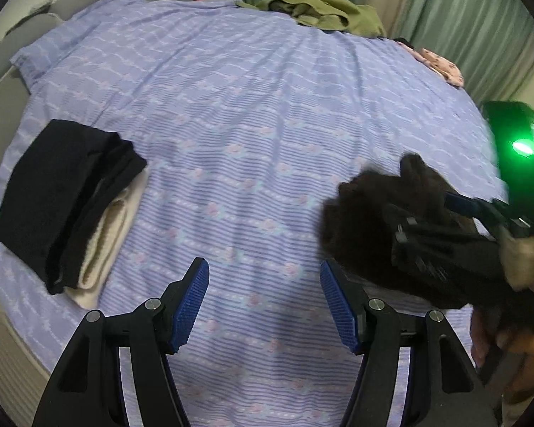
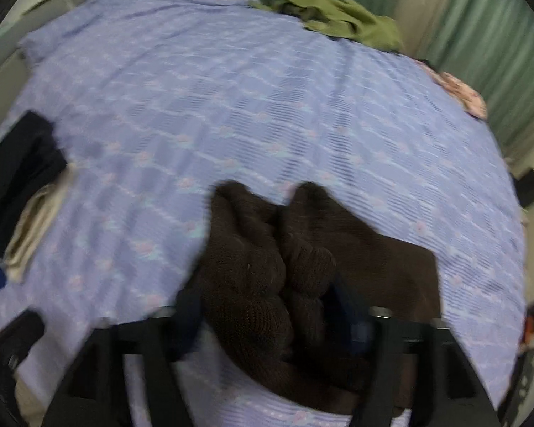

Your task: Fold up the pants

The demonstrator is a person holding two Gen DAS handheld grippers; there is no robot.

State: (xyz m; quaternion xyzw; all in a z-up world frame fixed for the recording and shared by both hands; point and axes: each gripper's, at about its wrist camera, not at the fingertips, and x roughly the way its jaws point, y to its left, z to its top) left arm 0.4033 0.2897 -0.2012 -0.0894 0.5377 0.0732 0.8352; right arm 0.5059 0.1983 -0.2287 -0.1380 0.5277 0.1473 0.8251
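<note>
Dark brown knitted pants (image 2: 267,277) lie bunched on the lilac bed sheet (image 2: 231,106), near its front edge. My right gripper (image 2: 265,306) points down over them, fingers standing wide apart with the bunch between them; blur hides the pads. The left wrist view shows the same brown pants (image 1: 359,213) at the right, with the right gripper (image 1: 455,213) on top of them. My left gripper (image 1: 265,302) hovers open over bare sheet (image 1: 252,124), left of the pants, nothing between its blue pads (image 1: 192,302).
A folded black garment (image 1: 64,192) rests on a folded cream one (image 1: 103,249) at the bed's left side. An olive garment (image 1: 324,10) and a pink flowered cloth (image 1: 441,67) lie at the far edge. Green curtains (image 1: 462,17) hang behind.
</note>
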